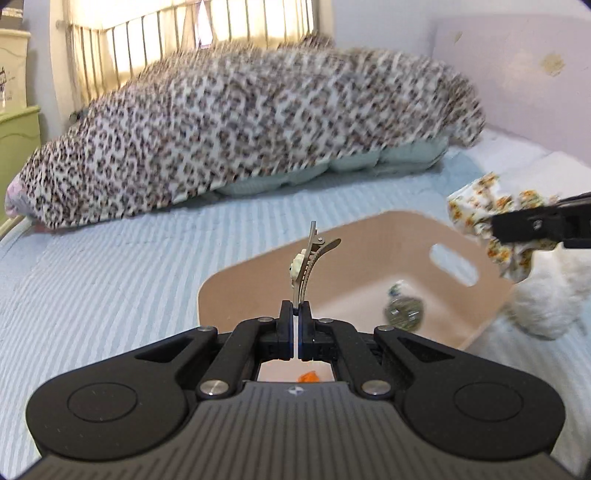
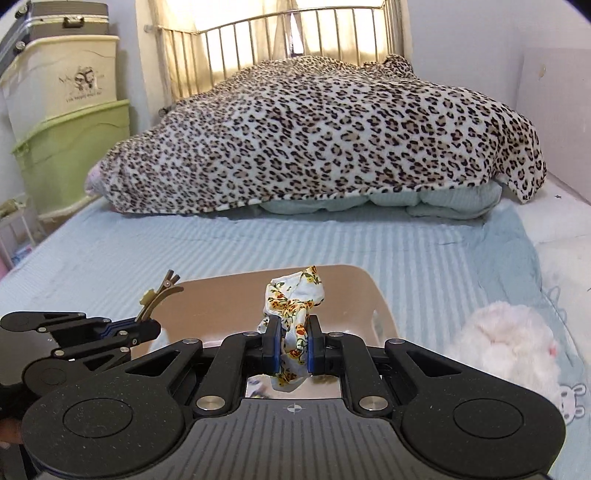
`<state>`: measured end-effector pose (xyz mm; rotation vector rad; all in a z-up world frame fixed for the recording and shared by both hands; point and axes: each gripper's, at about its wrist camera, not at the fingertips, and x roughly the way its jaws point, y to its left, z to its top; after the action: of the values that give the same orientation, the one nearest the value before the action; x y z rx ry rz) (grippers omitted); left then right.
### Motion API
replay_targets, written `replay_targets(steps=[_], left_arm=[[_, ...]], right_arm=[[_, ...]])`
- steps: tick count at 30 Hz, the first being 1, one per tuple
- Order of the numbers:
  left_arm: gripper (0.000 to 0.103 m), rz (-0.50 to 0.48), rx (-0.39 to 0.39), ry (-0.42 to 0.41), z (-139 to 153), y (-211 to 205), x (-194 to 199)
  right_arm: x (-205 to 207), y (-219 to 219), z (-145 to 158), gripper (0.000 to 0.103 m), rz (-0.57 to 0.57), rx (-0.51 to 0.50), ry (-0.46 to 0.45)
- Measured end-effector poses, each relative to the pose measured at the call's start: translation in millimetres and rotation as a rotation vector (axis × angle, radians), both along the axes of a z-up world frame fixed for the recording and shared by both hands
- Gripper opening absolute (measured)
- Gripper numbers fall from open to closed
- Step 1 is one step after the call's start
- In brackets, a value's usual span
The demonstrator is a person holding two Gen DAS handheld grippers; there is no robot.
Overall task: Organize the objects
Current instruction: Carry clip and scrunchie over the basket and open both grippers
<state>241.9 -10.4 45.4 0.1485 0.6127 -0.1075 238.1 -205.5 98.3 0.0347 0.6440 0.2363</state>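
At the bottom centre of the left wrist view, the left gripper (image 1: 295, 314) is closed on the lower end of a metal hair clip (image 1: 304, 266), which stands upright above the near rim of a beige bin (image 1: 369, 236). Through the gap under the fingers a small orange thing (image 1: 308, 376) shows on the bin floor, and a round dark-patterned item (image 1: 404, 312) lies deeper inside, blurred. At the right edge of that view the right gripper (image 1: 517, 225) pinches a floral scrunchie (image 1: 476, 218) over the bin's far corner.

In the right wrist view the scrunchie (image 2: 293, 325) is clamped between the closed fingers at centre, above the bin (image 2: 354, 291), with the left gripper (image 2: 142, 325) and clip (image 2: 157, 295) at lower left. A white plush toy (image 2: 506, 339) sits just right of the bin on the blue striped bedsheet (image 2: 221, 251).

Farther back lies a leopard-print blanket (image 2: 314, 136) before a metal headboard (image 2: 295, 33). At upper left stands a cream storage box (image 2: 62, 77) with unreadable writing.
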Motion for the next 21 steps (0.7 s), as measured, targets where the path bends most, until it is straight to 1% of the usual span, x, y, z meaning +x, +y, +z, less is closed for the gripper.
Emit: replay_targets(steps=[2, 5, 8, 13, 15, 16, 17, 18, 19, 20, 21], left_arm=[[0.002, 0.01, 0.001, 0.046, -11, -3, 16], [0.002, 0.017, 0.043, 0.089, -28, -7, 35], [0.002, 0.026, 0.039, 0.136, -43, -5, 48], [0.002, 0.026, 0.06, 0.178, -58, -4, 55], [0.003, 0.027, 0.052, 0.186, -59, -2, 55], [0.004, 0.034, 0.045, 0.183, -57, -2, 53], [0.004, 0.043, 0.039, 0.173, -54, -2, 50], [0.005, 0.049, 0.035, 0.162, -51, -1, 46], [0.013, 0.052, 0.034, 0.157, -47, -2, 43], [0.018, 0.054, 0.033, 0.152, -42, -2, 39], [0.037, 0.058, 0.032, 0.143, -37, -3, 34]], right_arm=[[16, -1, -10, 0.012, -0.02, 0.007, 0.026], [38, 0, -27, 0.012, -0.044, 0.005, 0.06], [55, 0, -46, 0.012, -0.062, 0.001, 0.103], [63, 6, -71, 0.012, -0.08, -0.002, 0.155], [63, 8, -76, 0.015, -0.075, -0.002, 0.167], [60, 8, -77, 0.018, -0.073, 0.001, 0.169], [58, 7, -76, 0.032, -0.074, 0.004, 0.165], [54, 6, -74, 0.038, -0.07, 0.009, 0.155], [50, 5, -70, 0.043, -0.068, 0.013, 0.145], [45, 3, -66, 0.051, -0.07, 0.015, 0.133], [40, 1, -61, 0.058, -0.071, 0.018, 0.118]])
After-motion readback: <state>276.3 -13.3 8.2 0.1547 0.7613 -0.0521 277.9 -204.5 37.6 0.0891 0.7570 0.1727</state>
